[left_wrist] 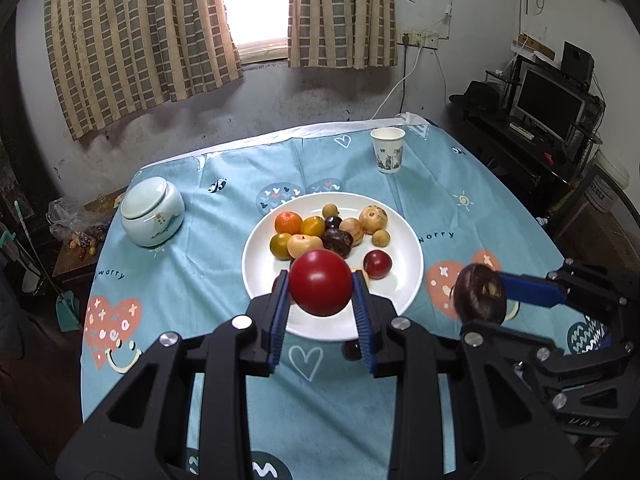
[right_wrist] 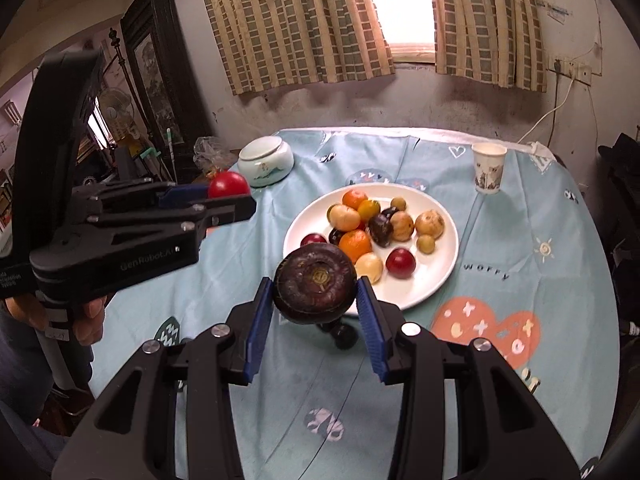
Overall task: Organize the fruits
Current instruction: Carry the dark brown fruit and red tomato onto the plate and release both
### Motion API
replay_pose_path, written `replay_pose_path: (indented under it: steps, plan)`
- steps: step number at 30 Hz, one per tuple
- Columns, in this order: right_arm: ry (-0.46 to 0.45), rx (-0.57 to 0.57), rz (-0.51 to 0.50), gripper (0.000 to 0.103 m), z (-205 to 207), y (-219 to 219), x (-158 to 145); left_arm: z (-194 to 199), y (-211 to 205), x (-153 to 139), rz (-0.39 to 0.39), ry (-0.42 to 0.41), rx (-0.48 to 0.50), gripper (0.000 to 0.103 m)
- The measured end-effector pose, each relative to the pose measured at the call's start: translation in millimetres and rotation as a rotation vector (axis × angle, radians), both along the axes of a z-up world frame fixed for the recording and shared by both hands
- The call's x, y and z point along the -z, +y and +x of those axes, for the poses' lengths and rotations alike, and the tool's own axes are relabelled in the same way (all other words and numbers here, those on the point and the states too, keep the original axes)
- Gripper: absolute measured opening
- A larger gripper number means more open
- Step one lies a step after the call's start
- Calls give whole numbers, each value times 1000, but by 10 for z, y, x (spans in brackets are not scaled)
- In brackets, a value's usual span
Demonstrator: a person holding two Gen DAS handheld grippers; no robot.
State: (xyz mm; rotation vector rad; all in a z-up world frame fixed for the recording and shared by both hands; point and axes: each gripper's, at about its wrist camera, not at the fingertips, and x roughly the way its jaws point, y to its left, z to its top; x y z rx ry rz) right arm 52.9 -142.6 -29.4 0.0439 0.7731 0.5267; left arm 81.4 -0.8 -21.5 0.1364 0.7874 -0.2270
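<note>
A white plate (left_wrist: 412, 256) (right_wrist: 446, 276) on the blue tablecloth holds several small fruits: orange, yellow, tan, dark purple and a red one (left_wrist: 377, 264) (right_wrist: 400, 263). My left gripper (left_wrist: 321, 280) is shut on a round red fruit (left_wrist: 321, 283) (right_wrist: 228, 185), held in the air over the plate's near rim. My right gripper (right_wrist: 316, 285) is shut on a dark purple, wrinkled fruit (right_wrist: 315, 288) (left_wrist: 478, 294), held above the cloth just in front of the plate. A small dark fruit (right_wrist: 345, 334) (left_wrist: 352, 350) lies on the cloth below the plate's near edge.
A lidded white ceramic jar (left_wrist: 152, 212) (right_wrist: 266, 160) stands at the table's far left. A paper cup (left_wrist: 387, 150) (right_wrist: 488, 168) stands at the far right. A hand (right_wrist: 90, 320) holds the left gripper's handle. Curtains and a wall lie behind; a monitor shelf (left_wrist: 548, 108) is to the right.
</note>
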Motion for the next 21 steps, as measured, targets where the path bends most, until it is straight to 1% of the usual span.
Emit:
replay_pose_path:
  steps: [6,10,12,15,18,21]
  plan:
    - [-52,18,2,43,311,-70,-164,276,52,-70,-23,-19,-11,31]
    - [-61,31,-14,43,479,-121,-155,430,133,-59,-37,-29,-24,31]
    - [-46,38,-25,43,580,-148,-72,508,151,16,-38,-11,-32,31]
    - [9,53,-40,42,762,-173,146,640,117,193,-32,28,-33,31]
    - [63,60,-28,42,964,-149,359,828,67,406,-28,71,-37,31]
    - [81,44,-11,42,1146,-76,477,1048,23,619,-26,105,-42,31]
